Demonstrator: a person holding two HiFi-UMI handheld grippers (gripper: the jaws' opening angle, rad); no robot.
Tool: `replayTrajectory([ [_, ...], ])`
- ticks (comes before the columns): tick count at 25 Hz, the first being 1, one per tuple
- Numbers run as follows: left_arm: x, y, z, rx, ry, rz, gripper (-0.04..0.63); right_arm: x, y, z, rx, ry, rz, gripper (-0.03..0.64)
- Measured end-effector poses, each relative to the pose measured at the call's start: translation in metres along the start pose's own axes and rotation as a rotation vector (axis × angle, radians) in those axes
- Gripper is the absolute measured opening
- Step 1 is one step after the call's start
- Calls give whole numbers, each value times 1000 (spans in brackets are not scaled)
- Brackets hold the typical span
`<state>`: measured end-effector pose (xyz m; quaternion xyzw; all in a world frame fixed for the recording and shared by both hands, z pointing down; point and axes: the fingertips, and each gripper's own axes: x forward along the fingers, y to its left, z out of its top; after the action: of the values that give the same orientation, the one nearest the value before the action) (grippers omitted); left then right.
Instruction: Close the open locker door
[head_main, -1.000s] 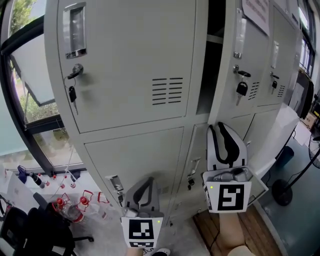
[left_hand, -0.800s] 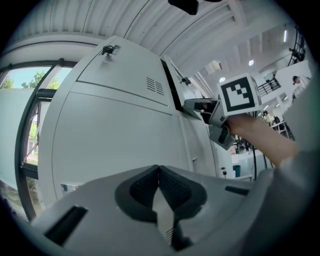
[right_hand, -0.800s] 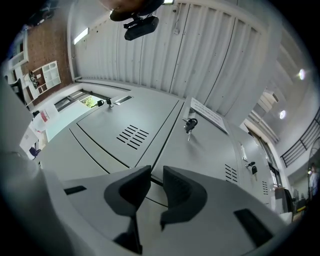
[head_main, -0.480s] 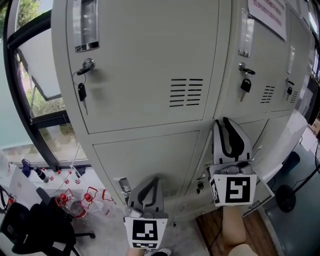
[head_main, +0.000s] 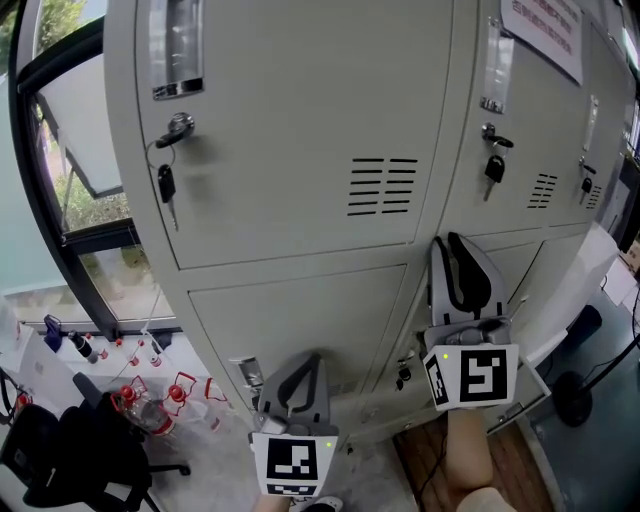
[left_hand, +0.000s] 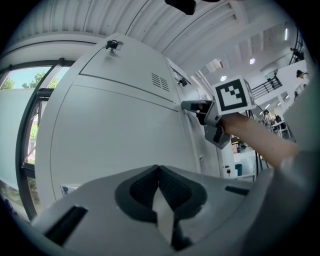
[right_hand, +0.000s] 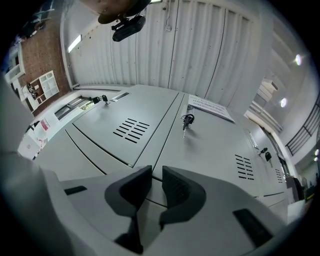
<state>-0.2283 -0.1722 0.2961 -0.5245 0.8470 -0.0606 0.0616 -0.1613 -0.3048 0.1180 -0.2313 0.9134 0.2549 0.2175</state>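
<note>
Two claws point at the lockers. The vented grey steel locker door (head_main: 290, 120) lies flush with its neighbours, just above and left of the right claw (head_main: 455, 242). That claw's jaws have just been closing and stand a narrow gap apart, nothing between them. Lower down, the left claw (head_main: 313, 358) has its jaws together, empty.

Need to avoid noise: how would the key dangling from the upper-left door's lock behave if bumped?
The dangling key hangs loose below the lock, so it would probably swing and tap the door. It looks thin, likely light.
</note>
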Motion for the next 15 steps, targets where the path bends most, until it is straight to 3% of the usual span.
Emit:
replayTrajectory([
  [7, 2, -9, 2, 5, -10, -22, 3, -5, -6, 1, 173, -14, 46, 77],
  [15, 8, -38, 3, -13, -10, -80, 3, -55, -39, -16, 116, 53, -59, 78],
])
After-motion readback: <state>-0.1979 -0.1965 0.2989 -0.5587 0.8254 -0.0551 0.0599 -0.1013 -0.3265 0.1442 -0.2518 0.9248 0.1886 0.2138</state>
